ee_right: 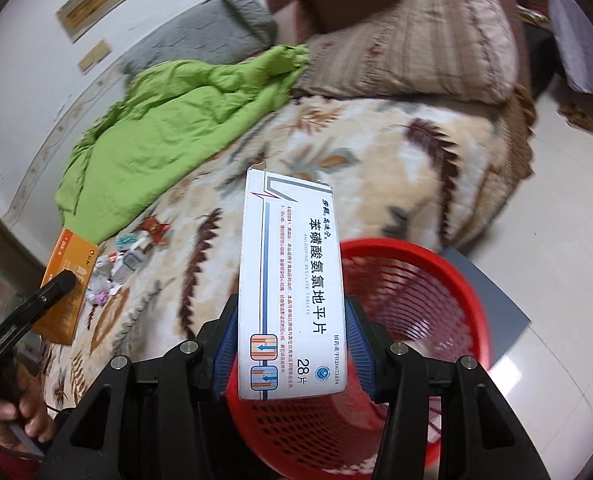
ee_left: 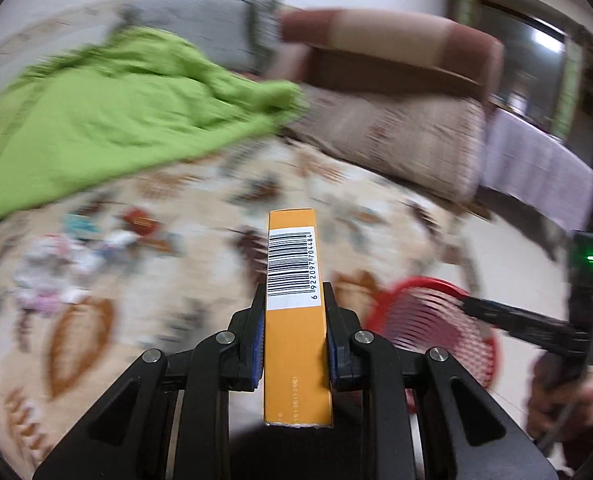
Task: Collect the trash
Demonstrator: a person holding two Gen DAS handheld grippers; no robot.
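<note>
Two boxes are in hand at once. The left claw is clenched on a narrow orange box, its pads pressing the long sides with the barcode facing up. The right claw grips a white pill box across its width, held just above the open mouth of the red basket, which stands on the floor beside the bed. The orange box is off to the side of the basket, above the blanket. More litter, a small heap of wrappers, lies on the bed near the green cloth.

The white box looks ready to drop, but its far end reaches out past the basket's rim toward the bed, so letting go here could catch it on the rim and tip it out onto the floor. The left view is heavily smeared, and a fast swing toward the basket risks knocking the two claws together over the narrow opening or flinging the orange box wide.
</note>
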